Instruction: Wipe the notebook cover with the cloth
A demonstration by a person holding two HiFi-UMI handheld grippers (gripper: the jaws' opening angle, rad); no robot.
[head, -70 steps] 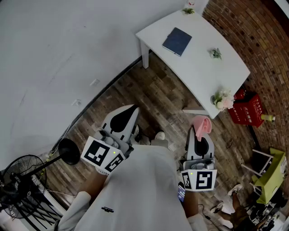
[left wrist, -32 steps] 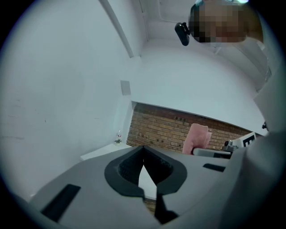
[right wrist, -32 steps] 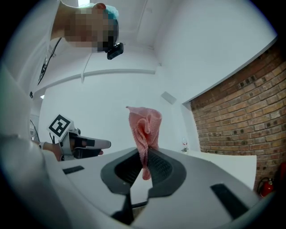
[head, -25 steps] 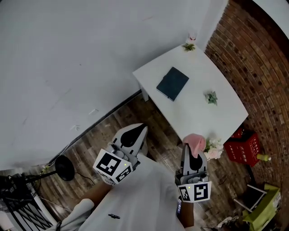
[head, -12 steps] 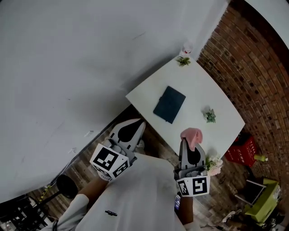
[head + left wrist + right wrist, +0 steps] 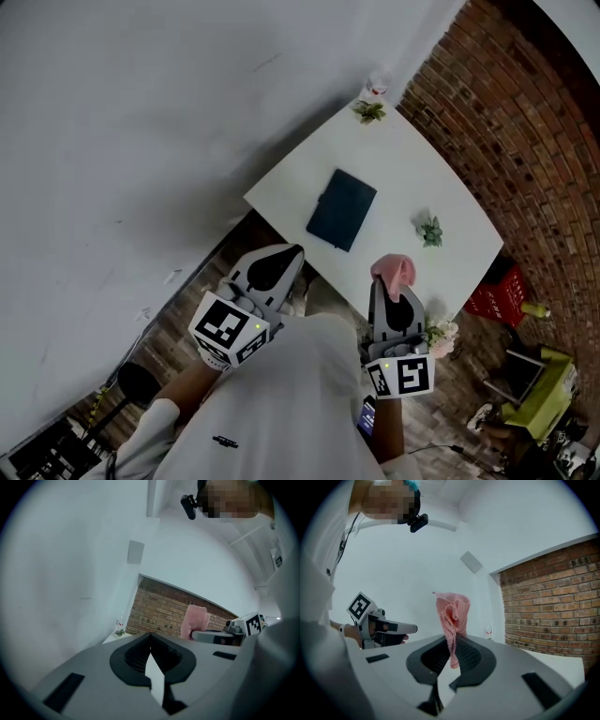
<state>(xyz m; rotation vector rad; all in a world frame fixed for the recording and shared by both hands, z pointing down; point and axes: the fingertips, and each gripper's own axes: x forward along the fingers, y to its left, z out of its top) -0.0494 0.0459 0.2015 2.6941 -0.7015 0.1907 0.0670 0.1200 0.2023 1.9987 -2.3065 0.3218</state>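
Head view: notebook [image 6: 341,209] dark, closed, flat on the white table [image 6: 412,178], towards the near edge. Pink cloth [image 6: 395,271] bunched at the tip of the right gripper [image 6: 386,289], held at the table's near edge, apart from the notebook. Left gripper [image 6: 289,253] short of the table, over the wood floor; its jaw state is hard to read from here. White shirt [image 6: 281,412] covers most of both arms. Flowers [image 6: 442,333] partly behind the right gripper.

Left gripper view: jaws meet at the tips, nothing between them. Gripper body blocks the lower field; only a far table corner with a small plant [image 6: 119,631] shows. Cloth visible off to the right against the brick wall [image 6: 159,609].

Right gripper view: jaws clamped on the cloth's lower end, the rest standing up above them. Left gripper seen beyond, partly cut off by the shirt.
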